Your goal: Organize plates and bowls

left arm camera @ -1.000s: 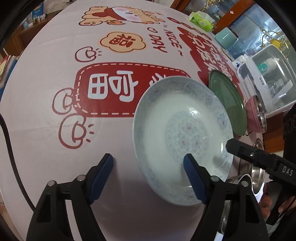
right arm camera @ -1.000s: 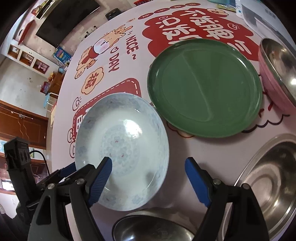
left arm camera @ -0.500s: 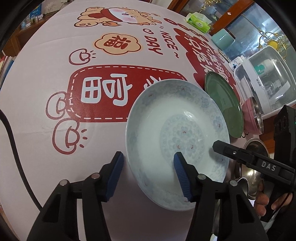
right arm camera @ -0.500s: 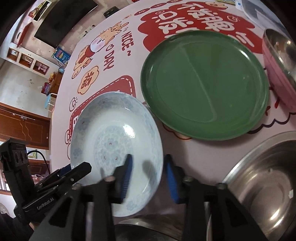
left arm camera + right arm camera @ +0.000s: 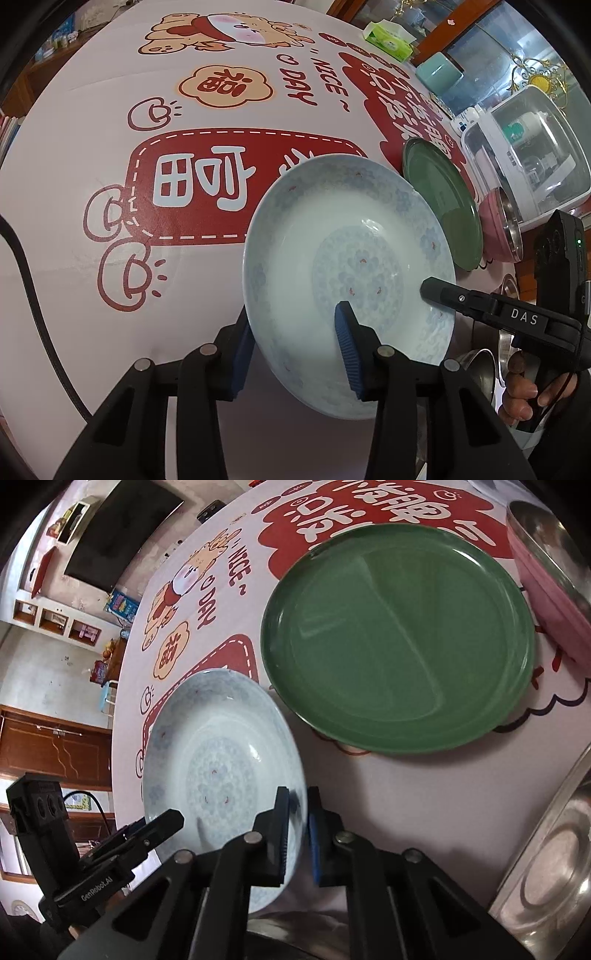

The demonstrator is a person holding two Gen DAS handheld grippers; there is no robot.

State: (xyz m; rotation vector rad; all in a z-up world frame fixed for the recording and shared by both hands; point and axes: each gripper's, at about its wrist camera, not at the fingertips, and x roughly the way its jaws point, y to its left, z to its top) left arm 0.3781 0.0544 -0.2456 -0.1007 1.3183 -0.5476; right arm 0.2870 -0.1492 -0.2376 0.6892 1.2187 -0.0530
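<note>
Left wrist view: left gripper jaws have just been closing, straddling the near rim of the patterned bowl; whether the pads press yet, can't tell. Green plate and pink bowl sit separately beyond, so nothing is stacked yet.

Right wrist view: right gripper has just closed, pinching the bowl's rim between both pads. Only here: steel bowl at right, and the green plate is clearly empty.

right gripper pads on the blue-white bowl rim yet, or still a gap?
Touching. The right wrist view shows the right gripper, whose jaws have just been closing, clamped on the blue-white bowl, one pad on each side of its rim.
</note>
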